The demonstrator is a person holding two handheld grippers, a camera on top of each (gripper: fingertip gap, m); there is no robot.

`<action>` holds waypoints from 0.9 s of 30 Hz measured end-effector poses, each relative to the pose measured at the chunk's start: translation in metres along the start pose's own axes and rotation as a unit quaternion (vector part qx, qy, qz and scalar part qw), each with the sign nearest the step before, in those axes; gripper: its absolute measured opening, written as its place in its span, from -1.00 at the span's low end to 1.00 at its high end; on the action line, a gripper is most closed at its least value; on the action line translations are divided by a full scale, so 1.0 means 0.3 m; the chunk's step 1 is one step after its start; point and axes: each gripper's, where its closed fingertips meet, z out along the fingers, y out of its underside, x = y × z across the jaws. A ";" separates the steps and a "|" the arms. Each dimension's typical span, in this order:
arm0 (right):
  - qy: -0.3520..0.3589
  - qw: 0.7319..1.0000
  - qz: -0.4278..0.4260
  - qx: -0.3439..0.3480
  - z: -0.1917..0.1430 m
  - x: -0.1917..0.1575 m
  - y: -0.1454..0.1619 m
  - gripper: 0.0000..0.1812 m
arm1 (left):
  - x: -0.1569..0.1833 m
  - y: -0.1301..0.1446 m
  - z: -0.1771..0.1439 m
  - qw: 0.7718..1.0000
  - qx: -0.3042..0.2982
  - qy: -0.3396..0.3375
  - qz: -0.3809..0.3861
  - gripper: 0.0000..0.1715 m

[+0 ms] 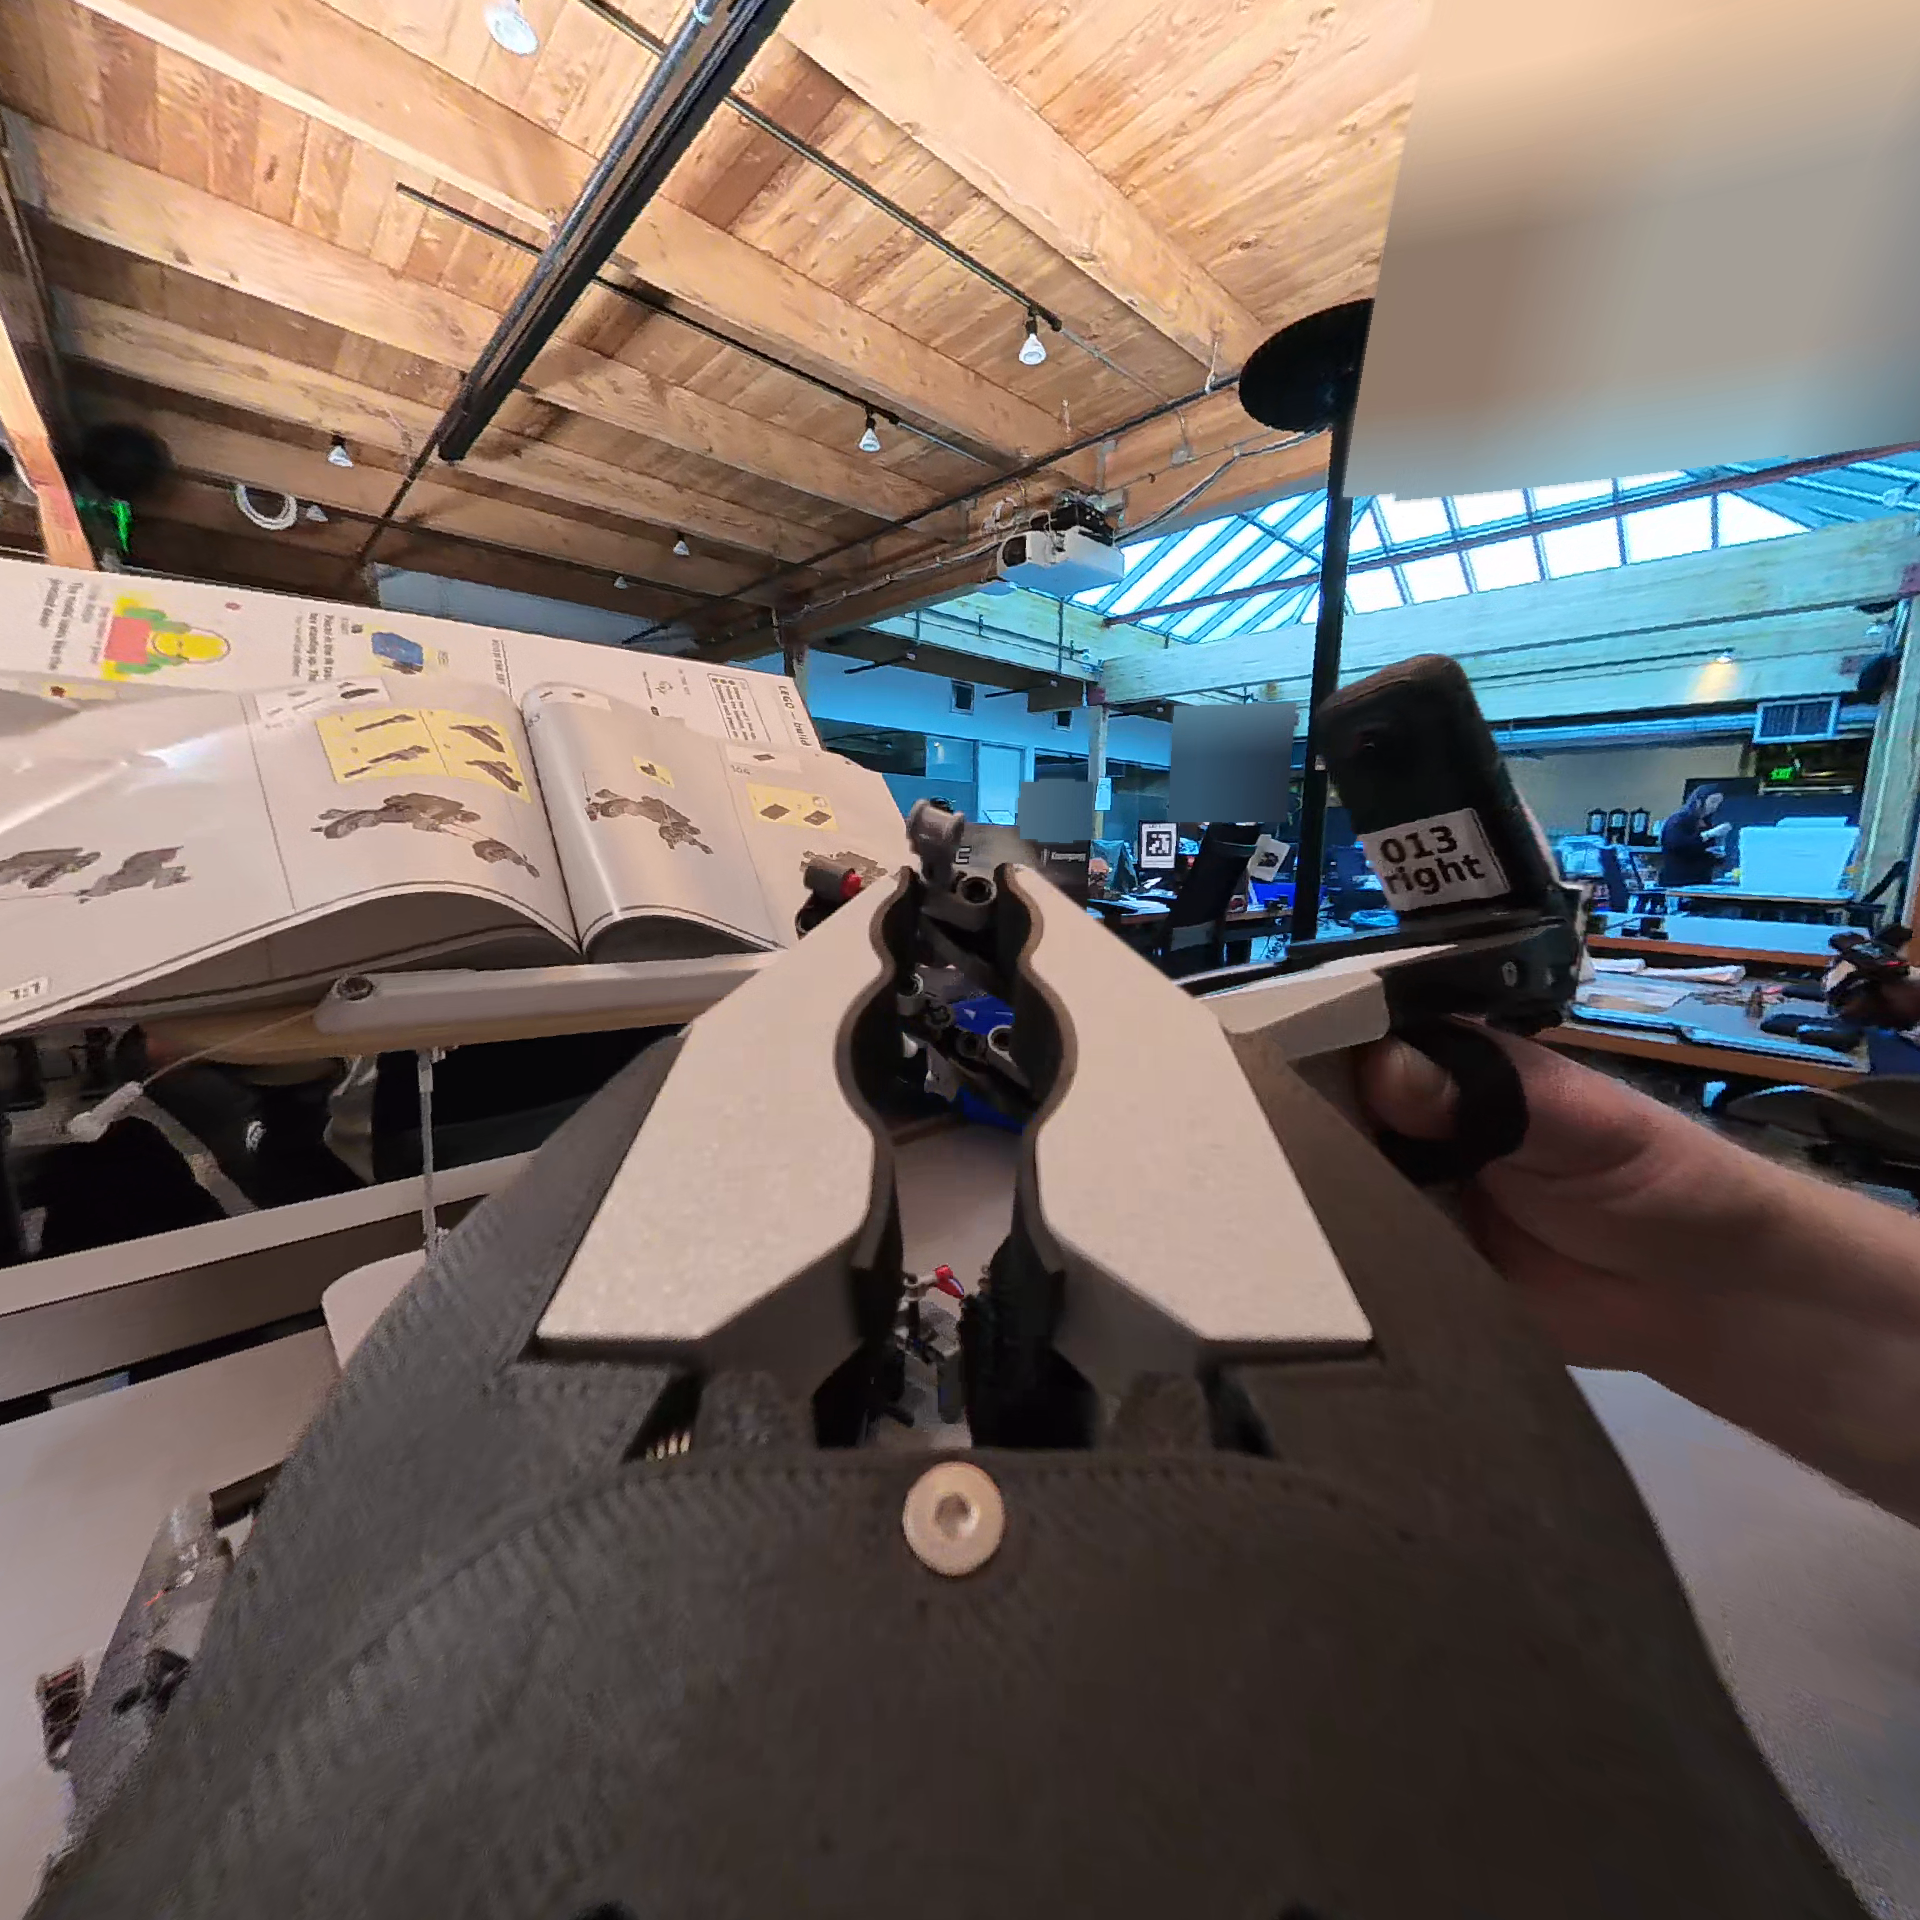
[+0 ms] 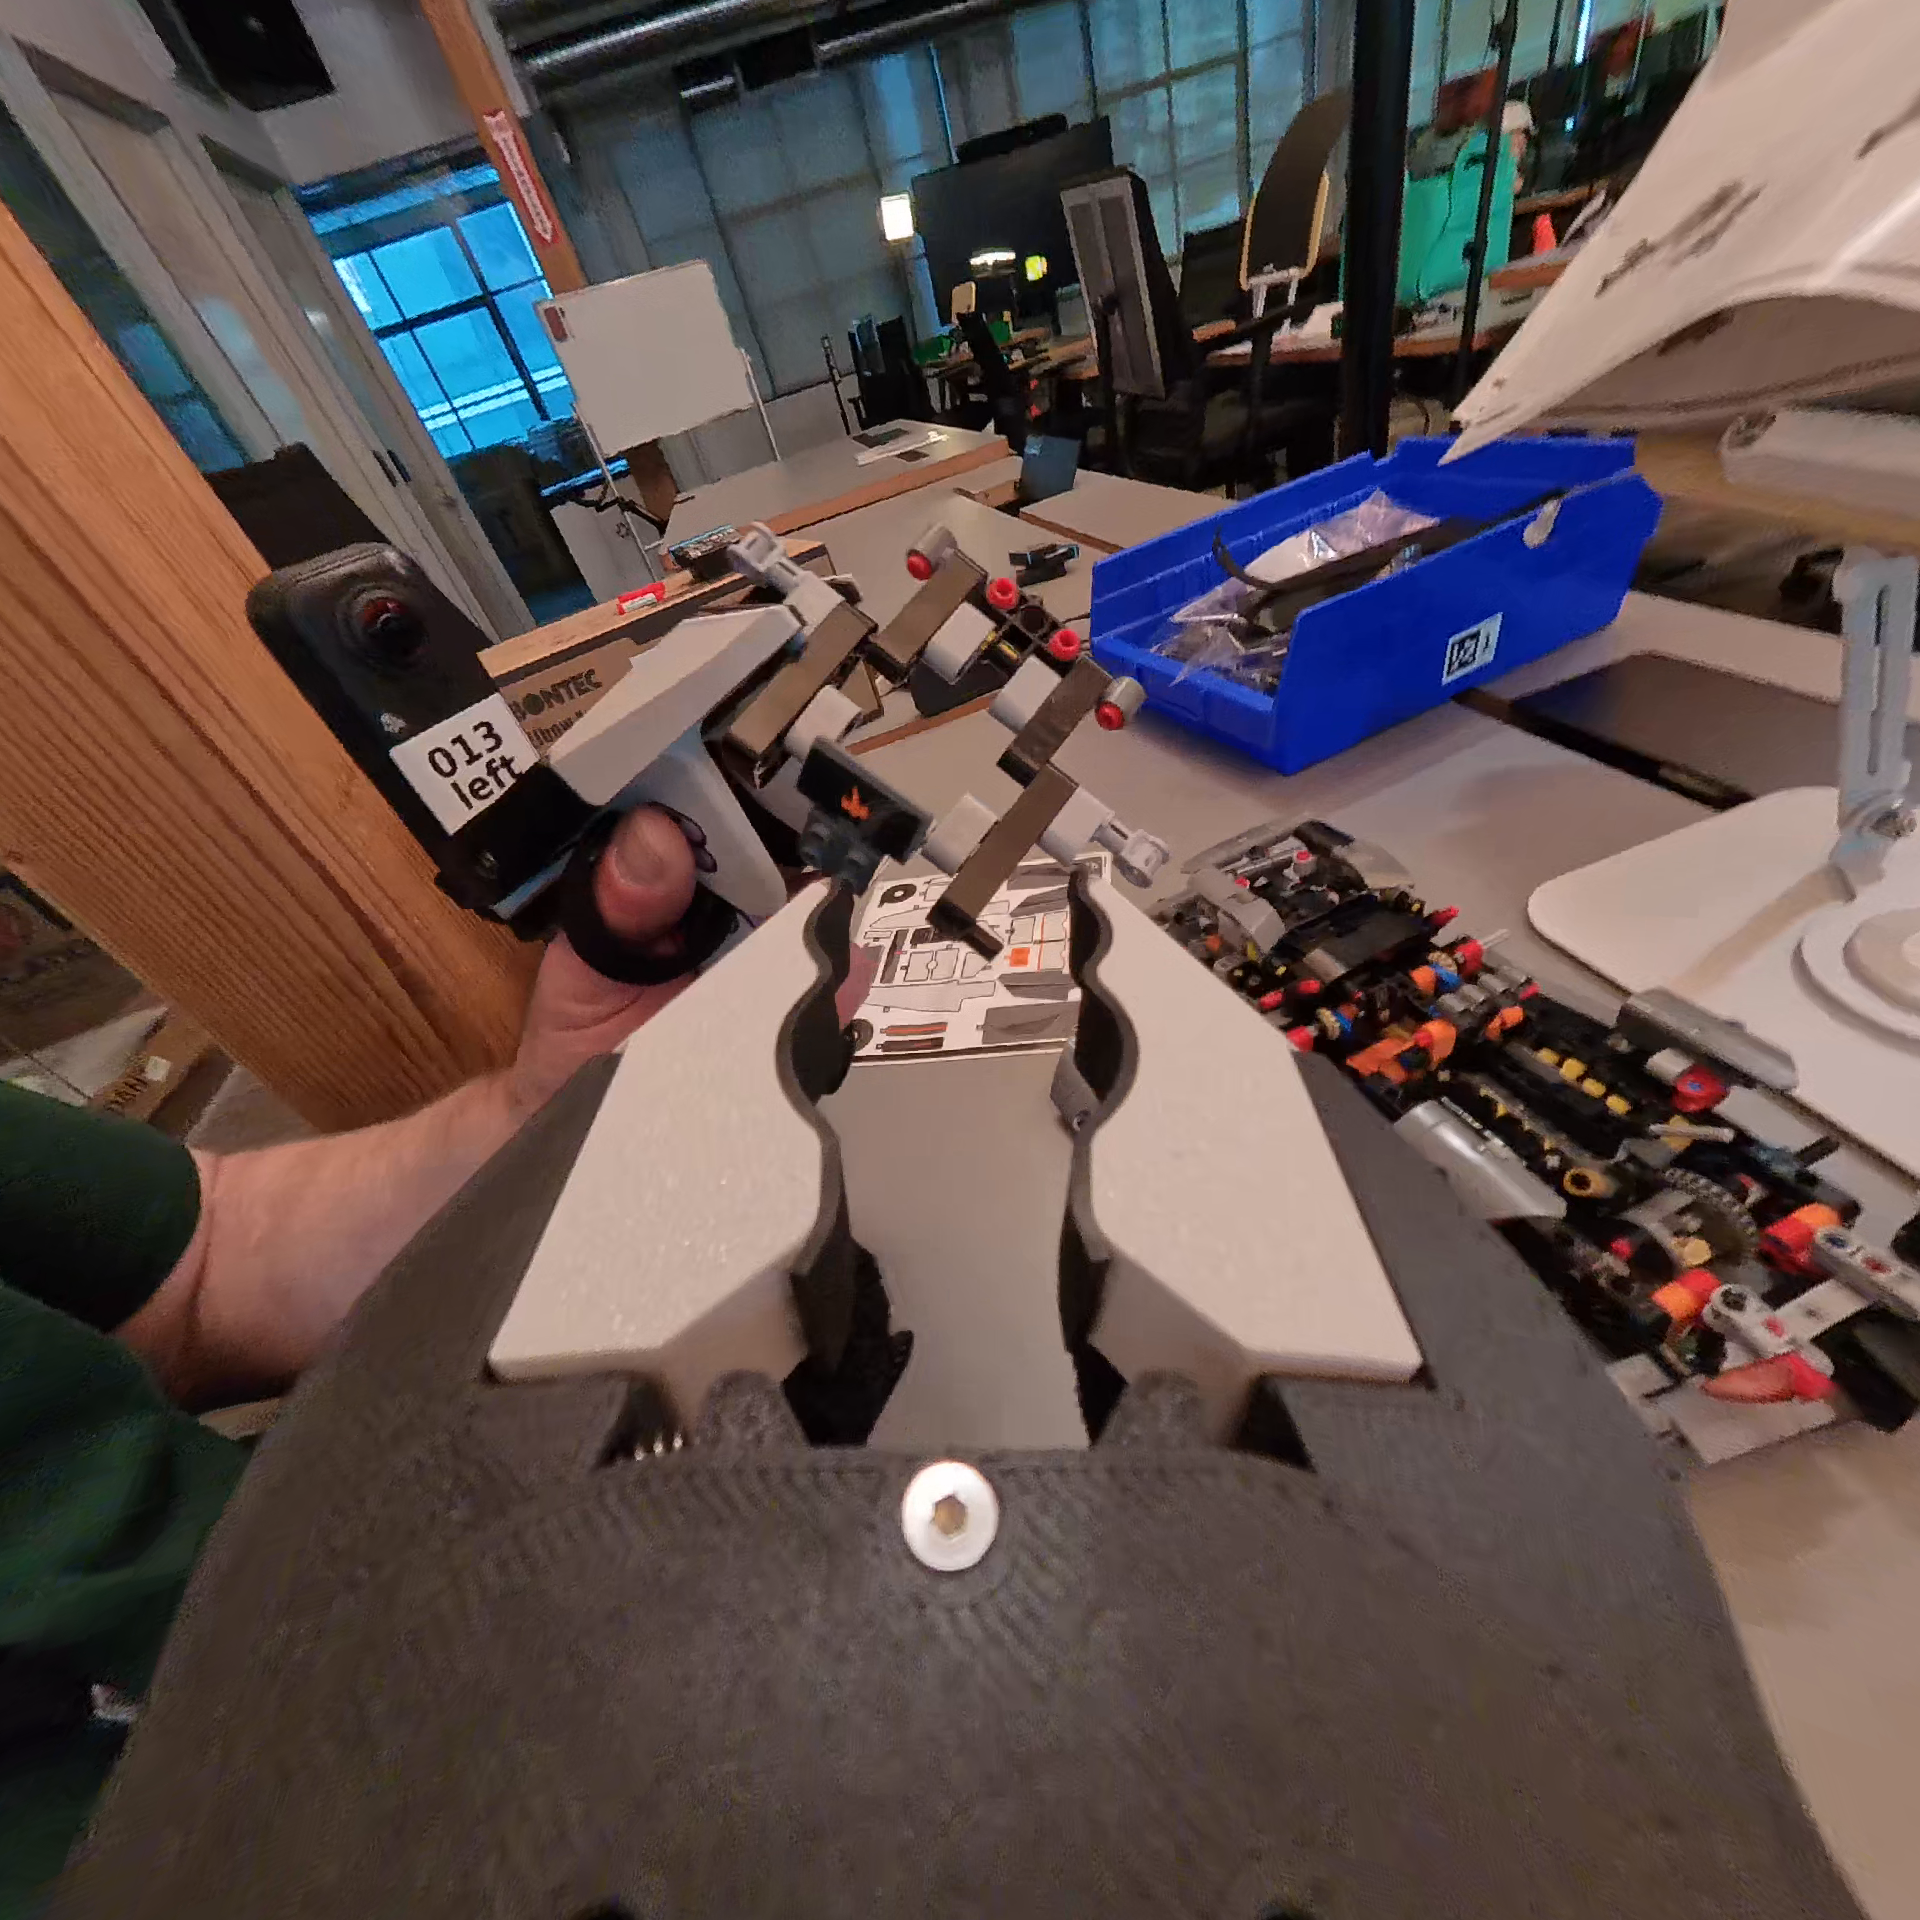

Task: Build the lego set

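My left gripper (image 1: 956,894) is shut on a lego sub-assembly (image 1: 961,997) of grey, black and blue parts and holds it up in the air. In the right wrist view the same gripper (image 2: 800,665) holds this sub-assembly (image 2: 935,717): black beams on grey axles with red pins. My right gripper (image 2: 956,914) is open, just below and in front of the sub-assembly's lowest black beam. A small grey part (image 2: 1072,1093) shows against the inner side of its right finger; I cannot tell if it is attached. A large lego chassis (image 2: 1507,1101) lies on the table to the right.
A sticker sheet (image 2: 977,977) lies on the table under the sub-assembly. A blue bin (image 2: 1371,665) with bags stands behind. An open instruction book (image 1: 416,821) rests on a white stand (image 2: 1683,914) at the right. A wooden post (image 2: 156,675) stands left. Some 6 centimeters of space lies between my two pairs of fingers.
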 end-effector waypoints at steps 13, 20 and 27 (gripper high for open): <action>-0.068 0.993 0.094 0.003 0.006 -0.003 0.046 -0.61 | 0.010 0.006 0.016 0.999 0.009 0.014 -0.027 -0.86; -0.098 0.989 0.114 0.006 0.016 -0.011 0.065 -0.68 | 0.028 0.022 0.034 0.997 0.013 0.039 -0.068 -0.87; -0.072 0.992 0.095 0.031 -0.002 0.023 0.044 -0.84 | 0.005 0.039 0.033 0.993 0.020 0.050 -0.103 -0.86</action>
